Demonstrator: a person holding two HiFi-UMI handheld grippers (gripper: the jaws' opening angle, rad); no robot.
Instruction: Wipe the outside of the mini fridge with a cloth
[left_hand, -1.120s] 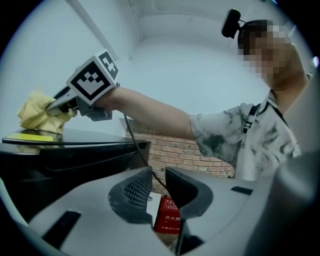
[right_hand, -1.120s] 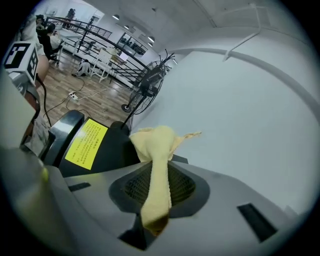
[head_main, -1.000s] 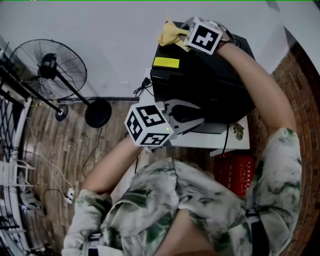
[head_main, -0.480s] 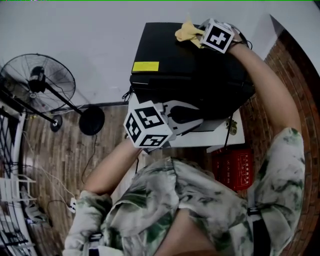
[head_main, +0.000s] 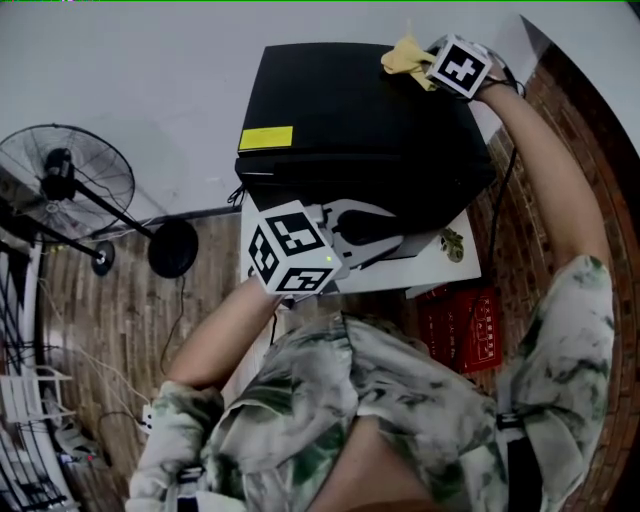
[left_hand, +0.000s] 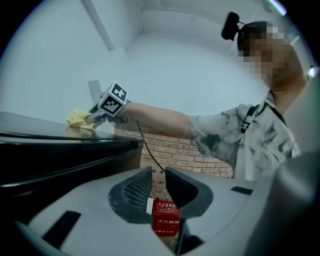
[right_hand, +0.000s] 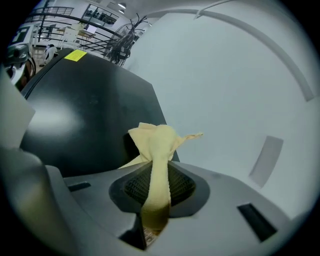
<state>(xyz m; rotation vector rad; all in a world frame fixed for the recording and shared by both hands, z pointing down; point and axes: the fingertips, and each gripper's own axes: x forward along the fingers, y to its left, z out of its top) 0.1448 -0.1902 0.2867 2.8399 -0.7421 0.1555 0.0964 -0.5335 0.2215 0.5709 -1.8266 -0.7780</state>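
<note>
Fridge (head_main: 370, 130) w/ yellow label (head_main: 266, 138), txt unreadable, cloth (right_hand: 155, 145) in R gripper (right_hand: 156, 186)

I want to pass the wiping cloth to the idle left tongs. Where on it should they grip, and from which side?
Probably the bunched free end of the yellow cloth that sticks out past the right tongs, coming from above over the fridge top: the rest is pinched flat between those tongs, and this tuft stands up.

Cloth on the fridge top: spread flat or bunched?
Bunched. The cloth is pinched into a narrow strip between the right hand-held gripper's jaws, its loose end crumpled on the fridge.
</note>
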